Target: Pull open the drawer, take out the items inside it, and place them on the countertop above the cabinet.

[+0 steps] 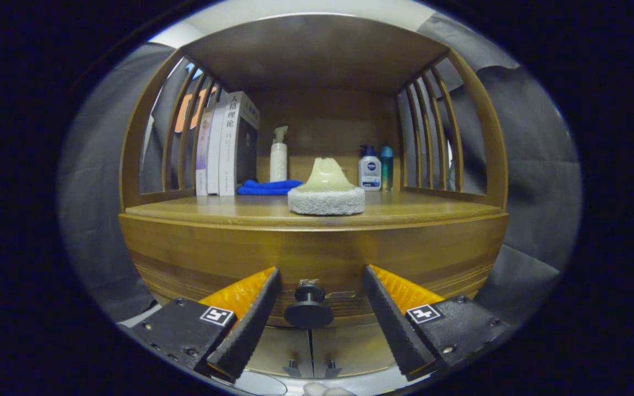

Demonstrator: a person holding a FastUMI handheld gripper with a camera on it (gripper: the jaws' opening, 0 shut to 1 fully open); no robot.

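Observation:
A wooden cabinet stands in front of me, its drawer front [317, 258] closed under the countertop [229, 212]. A round dark knob [309, 309] sticks out from the drawer's lower middle. My gripper [321, 275] is open, its two fingers spread on either side of the knob without touching it. On the countertop, straight beyond the fingers, sits a pale yellow scrubber with a round white pad base [326, 191]. The drawer's contents are hidden.
At the back of the shelf stand several books [228, 146], a folded blue cloth [268, 187], a white pump bottle [278, 155], a white-and-blue bottle [370, 168] and a teal bottle [387, 166]. Slatted wooden sides and a roof enclose it. Two small door knobs [311, 367] show below.

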